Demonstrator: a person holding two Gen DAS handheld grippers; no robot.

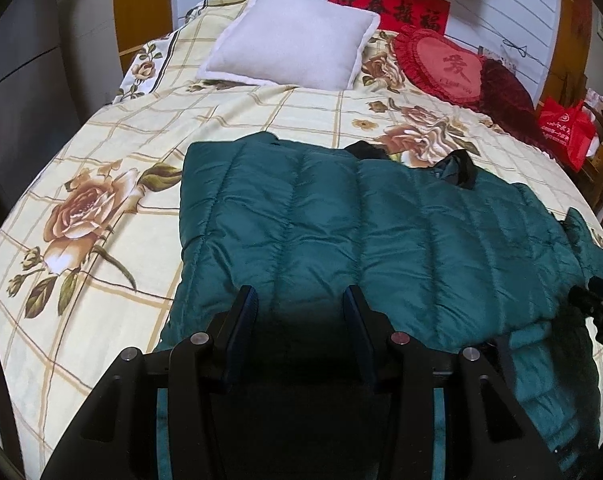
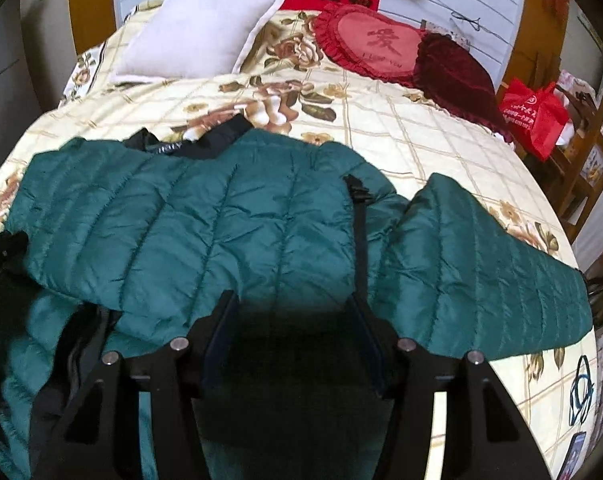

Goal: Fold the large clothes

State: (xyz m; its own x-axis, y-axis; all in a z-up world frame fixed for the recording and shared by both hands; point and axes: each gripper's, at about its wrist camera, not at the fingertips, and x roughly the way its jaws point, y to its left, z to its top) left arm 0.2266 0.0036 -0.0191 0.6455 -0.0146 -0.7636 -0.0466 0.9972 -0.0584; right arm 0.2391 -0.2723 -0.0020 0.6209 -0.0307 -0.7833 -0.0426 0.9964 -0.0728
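A teal quilted jacket [image 1: 341,220] lies back-up on the bed, its black collar [image 1: 461,168] at the far end. My left gripper [image 1: 297,300] hangs over the jacket's near edge with its jaws apart; the padding below them is in shadow. In the right wrist view the same jacket [image 2: 181,220] spreads across the bed, with one sleeve [image 2: 481,272] stretched out to the right. My right gripper [image 2: 292,304] stands open over the near hem beside that sleeve, and nothing is pinched. A lower layer of the jacket [image 2: 17,360] shows at the left.
The bed [image 1: 101,140] has a cream floral checked cover. At its head lie a white pillow [image 1: 293,36], a red heart cushion [image 1: 441,64] and a dark red cushion [image 1: 505,96]. A red bag [image 1: 561,128] stands off the right side. A phone [image 2: 573,456] lies near the right edge.
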